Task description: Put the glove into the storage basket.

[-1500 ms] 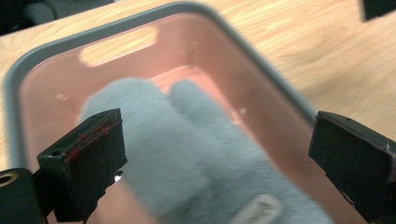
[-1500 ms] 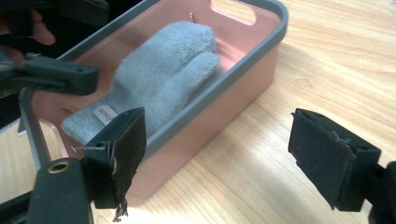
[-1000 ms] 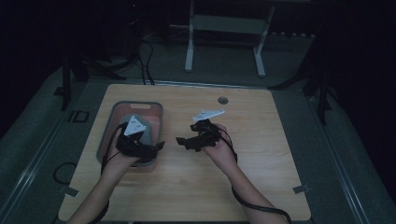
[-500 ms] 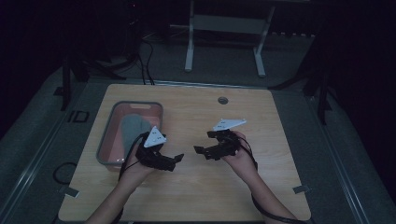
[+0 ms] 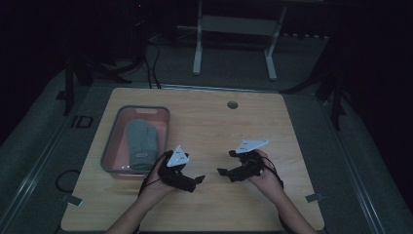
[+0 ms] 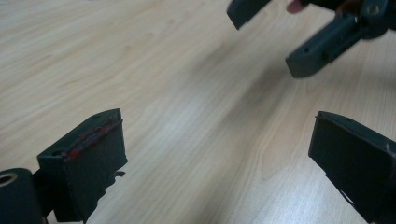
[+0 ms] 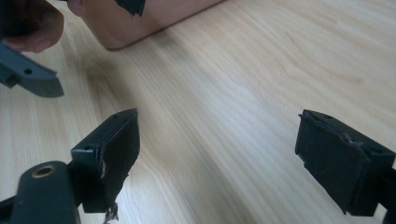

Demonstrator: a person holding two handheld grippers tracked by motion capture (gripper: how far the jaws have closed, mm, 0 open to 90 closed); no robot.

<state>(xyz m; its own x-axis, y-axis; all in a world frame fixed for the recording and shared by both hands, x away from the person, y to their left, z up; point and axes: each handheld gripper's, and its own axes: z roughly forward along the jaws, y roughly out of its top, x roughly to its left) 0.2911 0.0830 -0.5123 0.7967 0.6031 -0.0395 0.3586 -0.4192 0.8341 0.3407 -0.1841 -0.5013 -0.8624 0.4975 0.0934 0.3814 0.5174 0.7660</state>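
Note:
A grey mitten (image 5: 141, 145) lies flat inside the pink tray (image 5: 110, 146) with a grey rim at the table's left. My left gripper (image 5: 196, 182) hovers low over bare wood just right of the tray's near corner. It is open, with nothing between its jaws (image 6: 217, 158). Facing it from the right, my right gripper (image 5: 226, 163) is also open over bare wood (image 7: 226, 154). Its jaws have just been opening, and nothing is between them. In the left gripper view the right gripper's fingers (image 6: 327, 42) sit at the top right.
The wooden table (image 5: 272, 122) has a small round hole (image 5: 232, 105) near its far edge. In the right gripper view the tray's corner (image 7: 140, 18) sits at the top, with a left gripper finger (image 7: 28, 74) beside it. A metal stand (image 5: 234, 29) is on the floor beyond the table.
Both grippers drew back from the tray toward the near side and sank lower. The left gripper left the tray, uncovering the mitten. The right moved rightward.

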